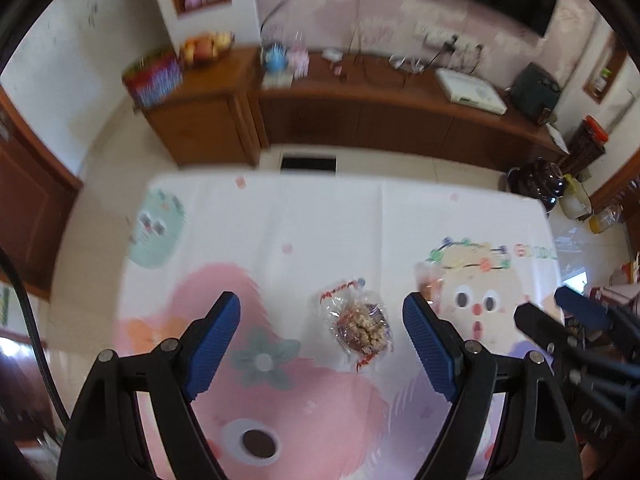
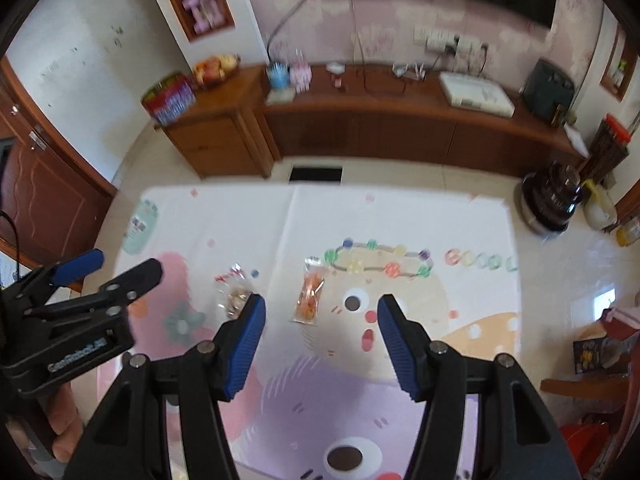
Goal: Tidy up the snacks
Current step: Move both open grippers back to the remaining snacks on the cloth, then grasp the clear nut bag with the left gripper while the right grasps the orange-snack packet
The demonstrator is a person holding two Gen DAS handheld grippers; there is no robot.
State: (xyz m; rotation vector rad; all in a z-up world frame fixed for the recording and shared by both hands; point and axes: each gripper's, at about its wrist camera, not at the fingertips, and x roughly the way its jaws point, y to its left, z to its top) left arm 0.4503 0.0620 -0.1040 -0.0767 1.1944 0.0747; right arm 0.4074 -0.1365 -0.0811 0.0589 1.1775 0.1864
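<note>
both claws gape empty above tablecloth point(image 1: 320, 220): left claw point(image 1: 322, 332) over nut snack pkt point(image 1: 360, 326), right claw point(image 2: 320, 328) near orange pkt point(image 2: 309, 298).

Coloured letters "GOOD" point(image 2: 478, 261) are printed on the tabletop's cloth point(image 2: 400, 208) near its right edge; other lettering is blurred.

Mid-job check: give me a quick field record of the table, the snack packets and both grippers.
surface: table with cartoon-print cloth
snack 1: clear packet of brown-and-pale clustered snack, lying flat
snack 2: clear packet of orange snack, lying flat, apart from snack 1
left gripper: open, nothing between its fingers, above snack 1
right gripper: open, nothing between its fingers, above the cloth near snack 2
contact: neither packet touched
image quality: blurred
</note>
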